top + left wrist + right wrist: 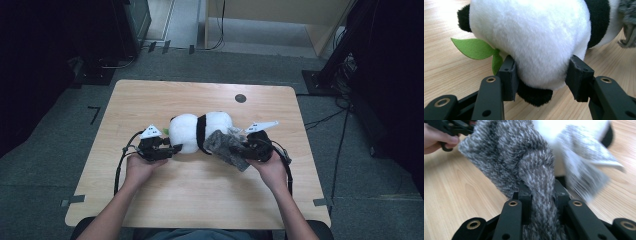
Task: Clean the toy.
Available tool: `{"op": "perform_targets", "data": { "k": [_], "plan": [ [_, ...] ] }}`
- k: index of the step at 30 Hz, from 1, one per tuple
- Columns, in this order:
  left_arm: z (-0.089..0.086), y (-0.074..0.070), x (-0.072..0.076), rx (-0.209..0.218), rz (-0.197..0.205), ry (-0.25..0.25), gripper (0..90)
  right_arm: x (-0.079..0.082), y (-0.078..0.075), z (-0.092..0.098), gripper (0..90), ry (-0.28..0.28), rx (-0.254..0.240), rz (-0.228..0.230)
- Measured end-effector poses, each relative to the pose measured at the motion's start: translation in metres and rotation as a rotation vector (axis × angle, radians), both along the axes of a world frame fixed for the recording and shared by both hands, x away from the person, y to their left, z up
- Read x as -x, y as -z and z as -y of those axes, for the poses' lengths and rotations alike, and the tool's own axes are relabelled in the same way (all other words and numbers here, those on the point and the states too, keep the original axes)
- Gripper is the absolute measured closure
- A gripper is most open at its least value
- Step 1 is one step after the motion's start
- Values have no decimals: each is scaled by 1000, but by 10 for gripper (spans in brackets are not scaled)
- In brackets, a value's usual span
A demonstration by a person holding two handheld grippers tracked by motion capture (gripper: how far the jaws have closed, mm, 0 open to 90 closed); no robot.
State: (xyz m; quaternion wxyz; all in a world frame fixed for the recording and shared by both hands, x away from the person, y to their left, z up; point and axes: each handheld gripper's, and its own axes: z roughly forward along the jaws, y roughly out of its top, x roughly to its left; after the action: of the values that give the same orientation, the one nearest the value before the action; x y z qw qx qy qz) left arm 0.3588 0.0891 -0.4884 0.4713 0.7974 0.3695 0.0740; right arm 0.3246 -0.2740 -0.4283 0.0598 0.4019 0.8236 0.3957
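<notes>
Left gripper (541, 72) pinching panda plush (200, 131); right gripper (541, 195) clamped on grey knit cloth (511, 157) against plush.

A plush panda (200, 131), white with a black band round its middle and black limbs, lies on its side near the middle of the tabletop (200, 200), a green felt leaf (475, 48) sticking out beside it. A grey-and-white knitted cloth (226, 146) is bunched against its right end, partly lifted and draped over it.

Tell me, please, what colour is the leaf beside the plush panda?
Green leaf; clearest in the left gripper view.
</notes>
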Motion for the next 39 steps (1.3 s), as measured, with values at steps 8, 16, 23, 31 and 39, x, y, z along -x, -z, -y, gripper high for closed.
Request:
{"op": "perform_targets", "data": {
  "k": [8,16,23,31,39],
  "plan": [
    [0,0,0,0,-1,2,487,-9,17,22,754,68,11,-36],
    [-1,1,0,1,-3,2,488,-19,34,22,755,86,58,-74],
    [-1,1,0,1,-3,1,488,-19,35,26,756,90,50,-77],
    [-1,1,-1,2,-6,0,489,-10,23,29,763,39,-27,-39],
    [0,0,-1,0,-4,-2,490,4,1,8,767,-67,-81,30]
  ]
}}
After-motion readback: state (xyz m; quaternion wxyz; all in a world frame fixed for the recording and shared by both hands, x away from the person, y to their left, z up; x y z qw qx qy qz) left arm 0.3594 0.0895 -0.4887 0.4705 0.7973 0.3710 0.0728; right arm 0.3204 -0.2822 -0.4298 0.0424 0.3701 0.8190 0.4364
